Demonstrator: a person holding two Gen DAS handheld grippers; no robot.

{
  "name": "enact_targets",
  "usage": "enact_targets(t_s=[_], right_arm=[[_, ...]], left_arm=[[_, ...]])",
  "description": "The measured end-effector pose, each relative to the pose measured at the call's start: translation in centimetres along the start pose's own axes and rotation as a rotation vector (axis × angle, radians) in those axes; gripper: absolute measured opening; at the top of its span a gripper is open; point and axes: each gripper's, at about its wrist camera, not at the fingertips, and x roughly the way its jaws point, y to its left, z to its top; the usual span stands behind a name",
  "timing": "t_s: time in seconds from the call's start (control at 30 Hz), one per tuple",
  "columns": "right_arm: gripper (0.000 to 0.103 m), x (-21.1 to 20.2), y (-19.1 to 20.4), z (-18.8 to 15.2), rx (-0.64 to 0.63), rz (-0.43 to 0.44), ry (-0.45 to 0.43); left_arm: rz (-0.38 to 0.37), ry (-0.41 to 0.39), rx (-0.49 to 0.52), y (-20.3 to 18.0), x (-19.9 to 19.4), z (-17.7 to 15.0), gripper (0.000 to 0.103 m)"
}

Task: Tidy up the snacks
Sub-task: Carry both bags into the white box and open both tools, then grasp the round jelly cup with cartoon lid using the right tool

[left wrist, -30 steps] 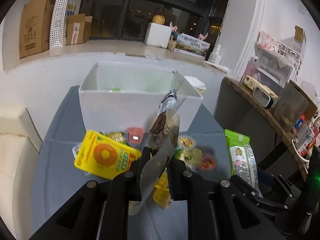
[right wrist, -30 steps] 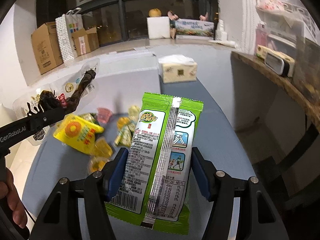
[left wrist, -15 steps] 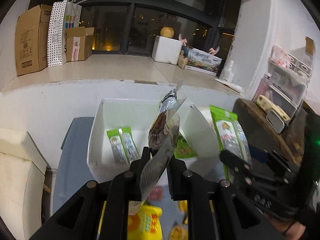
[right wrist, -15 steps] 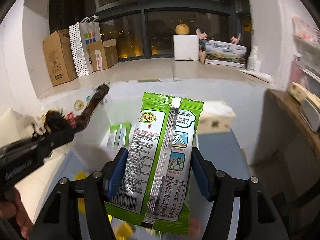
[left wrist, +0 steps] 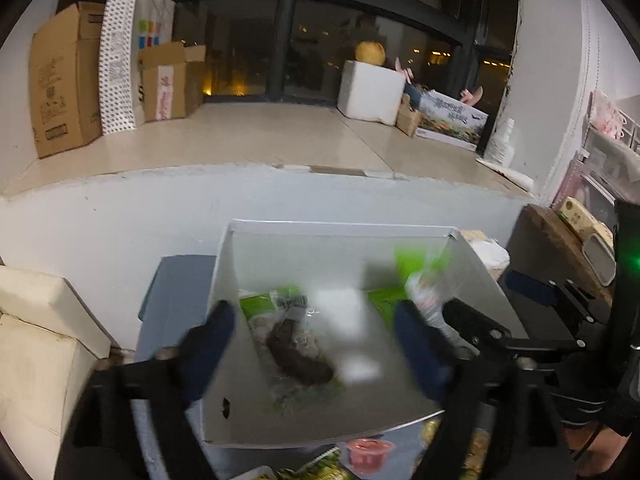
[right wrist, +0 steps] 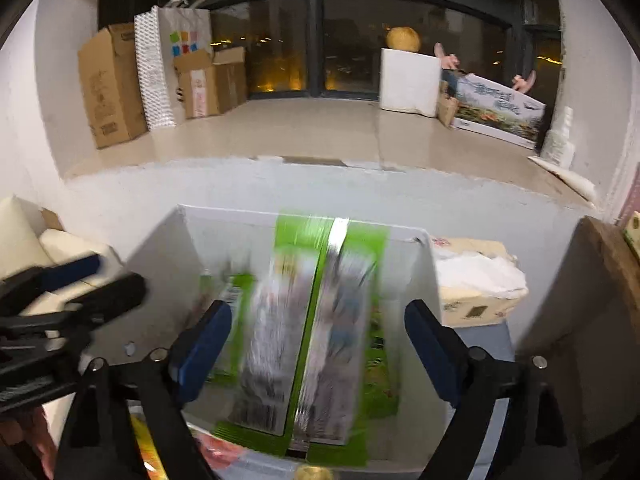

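Both grippers over the white box (left wrist: 228, 280), which sits on the grey-blue table (left wrist: 172, 292) against the low white ledge.

Box contents, largest first: green snack packs lying flat on the floor (left wrist: 276, 300), then a clear pouch with a dark brown snack (left wrist: 298, 354) on top of them, near the middle.

Left gripper (left wrist: 316, 348): jaws have just been opening and now stand wide, blue pads well apart on either side of the dark snack pouch. Pouch is below and between the fingers, not touching either pad; it's blurred, so can't tell if it has landed or is still falling. White blurred patch beside it, can't identify.

Right gripper (right wrist: 316, 344): jaws have also just been opening and are wide. The big green snack bag (right wrist: 316, 320) is between the fingers, back side up with the silver seam running down the middle, clear gaps to both pads. Heavy motion blur on it. It overlaps the box's far wall and floor in the right wrist view.

Each gripper shows at the edge of the other's view, side by side over the box.

Outside the box, at the near wall: a red jelly cup (left wrist: 368, 454) on the table. Tissue box (right wrist: 476, 280) just right of the white box.
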Motion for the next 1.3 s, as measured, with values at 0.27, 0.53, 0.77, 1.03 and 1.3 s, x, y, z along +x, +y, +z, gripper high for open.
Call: enact_targets(t_s=[0.27,0.53,0.77,1.03,1.3], right_arm=[[0.094,-0.6,-0.7,-1.3,-0.026,-0.008,0.007],[0.103,-6.4,-1.4,-3.5,0.011,0.041,-0.064],[0.103,-12.0,-0.7,-8.1,0.024,0.097,-0.09],[0.103,-15.4,1.4,-15.8,0.033,0.169,-0.059],[0.103,-13.3,4.0,-22.0,0.012,0.147,0.04]], left_arm=[[-0.004,0.015,0.008,0.1,-0.5,-1.3,0.096],[0.005,0.02,0.014,-0.4,-4.2,-3.3,0.103],[0.013,-0.009,0.0,-1.4,-9.6,-7.3,0.103],[0.031,0.008,-0.006,-2.5,-14.9,-14.9,0.103],[0.04,0.059,-0.062,-1.4,-17.6,-20.6,0.103]])
